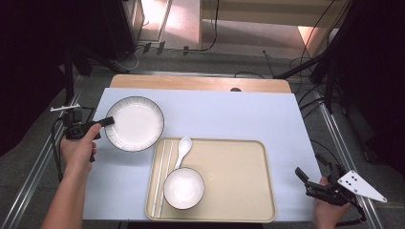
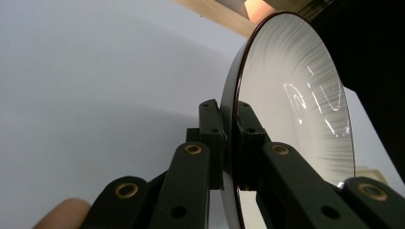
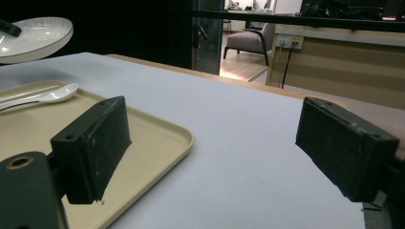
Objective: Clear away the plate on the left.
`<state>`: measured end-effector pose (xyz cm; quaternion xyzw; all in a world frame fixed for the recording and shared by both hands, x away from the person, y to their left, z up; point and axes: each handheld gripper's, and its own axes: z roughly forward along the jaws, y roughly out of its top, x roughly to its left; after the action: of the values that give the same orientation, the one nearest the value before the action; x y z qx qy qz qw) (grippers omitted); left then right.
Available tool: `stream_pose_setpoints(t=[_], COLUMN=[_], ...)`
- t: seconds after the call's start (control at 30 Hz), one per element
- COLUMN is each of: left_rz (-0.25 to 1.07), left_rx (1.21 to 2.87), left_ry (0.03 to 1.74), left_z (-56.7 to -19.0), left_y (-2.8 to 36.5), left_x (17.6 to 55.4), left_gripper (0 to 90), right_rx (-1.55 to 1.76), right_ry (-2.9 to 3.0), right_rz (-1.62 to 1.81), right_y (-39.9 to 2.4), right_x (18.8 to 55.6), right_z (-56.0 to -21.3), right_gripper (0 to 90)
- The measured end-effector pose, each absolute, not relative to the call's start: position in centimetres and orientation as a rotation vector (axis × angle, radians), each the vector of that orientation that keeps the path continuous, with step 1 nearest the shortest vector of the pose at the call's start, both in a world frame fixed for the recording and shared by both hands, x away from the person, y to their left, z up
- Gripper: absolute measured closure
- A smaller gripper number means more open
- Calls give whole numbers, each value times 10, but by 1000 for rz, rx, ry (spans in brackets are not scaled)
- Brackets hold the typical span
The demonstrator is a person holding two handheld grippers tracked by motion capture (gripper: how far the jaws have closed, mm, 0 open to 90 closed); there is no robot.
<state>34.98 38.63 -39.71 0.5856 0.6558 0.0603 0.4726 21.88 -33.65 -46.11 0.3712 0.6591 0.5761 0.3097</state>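
Observation:
A white plate with a dark rim [image 1: 134, 123] is at the left of the pale blue mat. My left gripper [image 1: 109, 121] is shut on its left rim. In the left gripper view the plate [image 2: 296, 100] stands edge-on, with both pads of the gripper [image 2: 228, 119] pressed on the rim. In the right gripper view the plate [image 3: 36, 36] hangs above the table at the far left. My right gripper [image 1: 302, 175] rests at the table's right front edge, open [image 3: 215, 143], with nothing between its jaws.
A beige tray [image 1: 239, 191] lies at the front middle. On it are a white bowl [image 1: 184, 188], a white spoon [image 1: 183, 149] and pale chopsticks [image 1: 162, 176]. The tray's corner [image 3: 157, 138] is just left of my right gripper. Cables and stands surround the table.

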Motion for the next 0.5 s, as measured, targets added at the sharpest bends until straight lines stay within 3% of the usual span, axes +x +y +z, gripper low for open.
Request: stream_pose_setpoints(t=[0.5], left_rz=[132], left_rx=[1495], left_ry=[1529], left_z=[-385], left_y=[353], left_x=[350], left_gripper=[859], right_rx=[975], right_ry=[1746], right_rz=[1518], right_y=[-335], right_x=[219], right_z=[-461], right_gripper=[119])
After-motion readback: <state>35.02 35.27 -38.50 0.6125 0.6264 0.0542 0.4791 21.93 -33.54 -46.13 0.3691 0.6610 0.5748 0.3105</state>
